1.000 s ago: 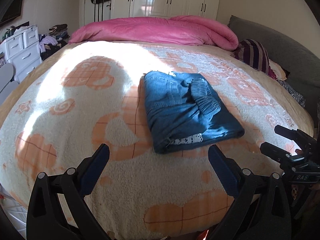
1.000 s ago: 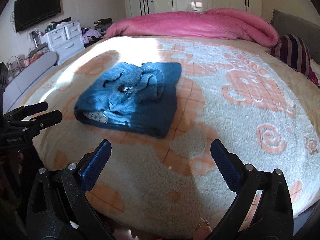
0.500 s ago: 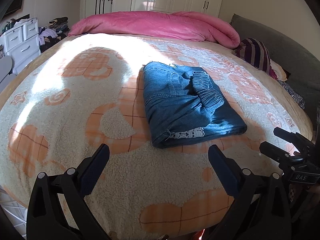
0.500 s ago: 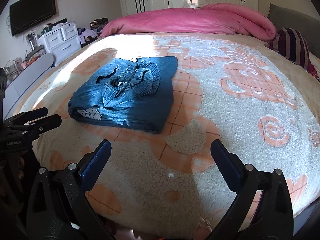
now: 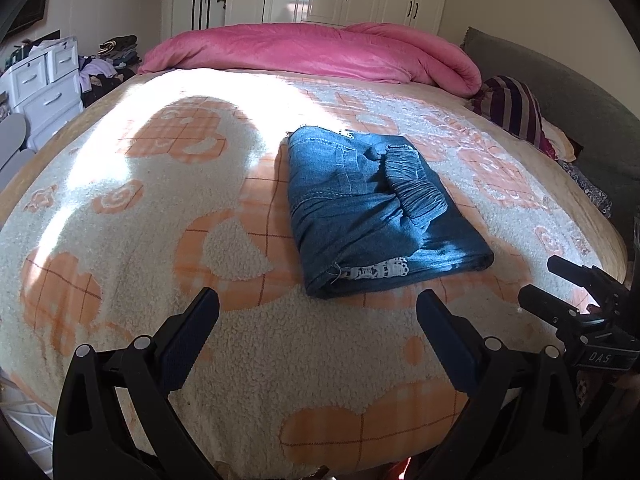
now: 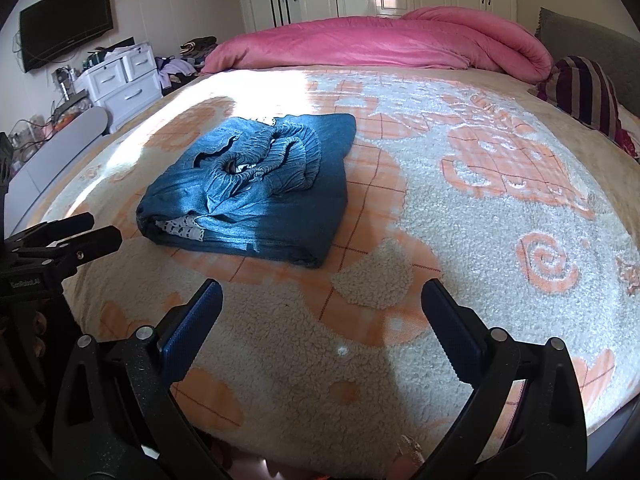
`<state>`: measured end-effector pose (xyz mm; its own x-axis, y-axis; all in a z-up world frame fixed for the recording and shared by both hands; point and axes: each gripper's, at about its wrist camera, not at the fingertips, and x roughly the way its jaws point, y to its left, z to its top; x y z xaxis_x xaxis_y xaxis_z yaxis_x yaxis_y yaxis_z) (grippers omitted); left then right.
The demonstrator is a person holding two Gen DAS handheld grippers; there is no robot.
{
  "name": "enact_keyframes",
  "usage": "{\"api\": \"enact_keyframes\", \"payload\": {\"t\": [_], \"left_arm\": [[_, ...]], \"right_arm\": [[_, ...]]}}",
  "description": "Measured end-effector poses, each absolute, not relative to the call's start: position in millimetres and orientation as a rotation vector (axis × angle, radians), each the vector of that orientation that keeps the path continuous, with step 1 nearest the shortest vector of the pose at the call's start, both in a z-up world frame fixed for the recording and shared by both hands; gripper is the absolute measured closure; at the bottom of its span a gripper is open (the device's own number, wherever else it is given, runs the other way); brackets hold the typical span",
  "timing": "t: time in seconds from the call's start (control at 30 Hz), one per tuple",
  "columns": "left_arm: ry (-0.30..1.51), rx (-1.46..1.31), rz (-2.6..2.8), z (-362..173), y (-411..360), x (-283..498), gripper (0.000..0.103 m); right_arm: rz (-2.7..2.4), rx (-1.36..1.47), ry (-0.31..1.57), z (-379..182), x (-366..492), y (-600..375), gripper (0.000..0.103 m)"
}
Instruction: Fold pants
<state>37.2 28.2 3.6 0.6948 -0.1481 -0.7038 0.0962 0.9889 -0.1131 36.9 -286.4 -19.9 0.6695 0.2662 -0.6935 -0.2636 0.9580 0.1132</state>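
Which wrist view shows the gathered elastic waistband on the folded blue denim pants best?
The right wrist view: the gathered elastic waistband faces the camera, its opening and ruffles visible on top of the folded blue denim pants. The left wrist view shows the pants from the other side, with the waistband seen only as a ridged roll.

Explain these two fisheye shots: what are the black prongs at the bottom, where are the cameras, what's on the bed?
No robot here: a person holds a two-finger gripper in each hand, each with a camera looking along its fingers. One picture looks out over the left gripper, the other over the right gripper. Both are open and hold nothing. Each also shows at the edge of the other's picture. On the blanket lie folded blue pants, touched by neither gripper. A pink duvet is heaped at the far end.
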Motion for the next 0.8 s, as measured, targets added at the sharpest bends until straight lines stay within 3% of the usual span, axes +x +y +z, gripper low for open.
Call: {"api": "enact_keyframes", "payload": {"t": [0.8], "left_arm": [[0.798,-0.066,-0.116,4.5,29.5,37.7,0.004]], "right_arm": [[0.296,0.008,0.79,-20.2,38.8,-288.9,0.009]]}}
